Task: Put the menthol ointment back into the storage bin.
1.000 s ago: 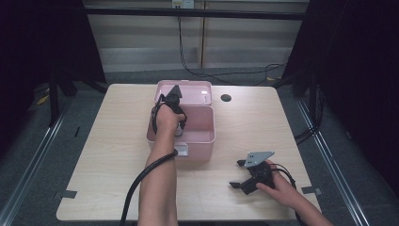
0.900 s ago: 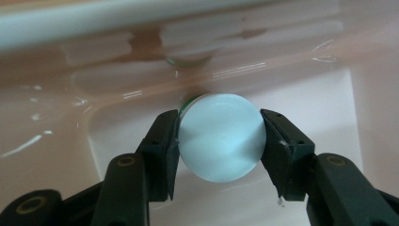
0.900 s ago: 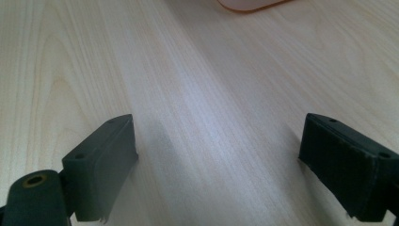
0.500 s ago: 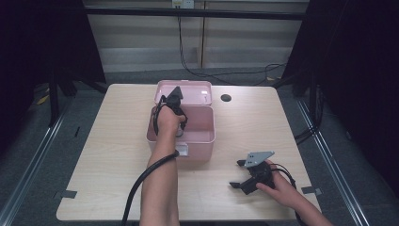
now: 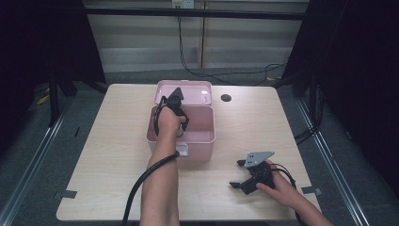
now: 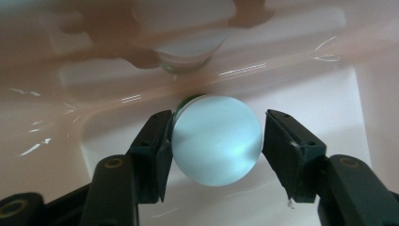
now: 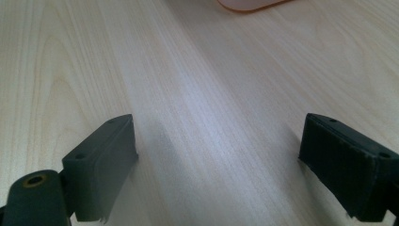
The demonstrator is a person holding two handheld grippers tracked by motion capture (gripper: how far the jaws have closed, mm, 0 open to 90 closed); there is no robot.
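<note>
A pink box stands open at the middle of the table, its lid tipped back. My left gripper reaches down into it. In the left gripper view a round, pale frosted thing with a green rim rests on the box floor between the jaws. Those jaws have just been opening: the right pad stands clear of it and the left pad is at its edge. My left gripper is open. My right gripper rests open on the table at the front right, over bare wood.
A small dark round hole sits in the tabletop right of the lid. The box's front latch faces the person. A black cable trails along the left forearm. A corner of the pink box shows far ahead of the right jaws.
</note>
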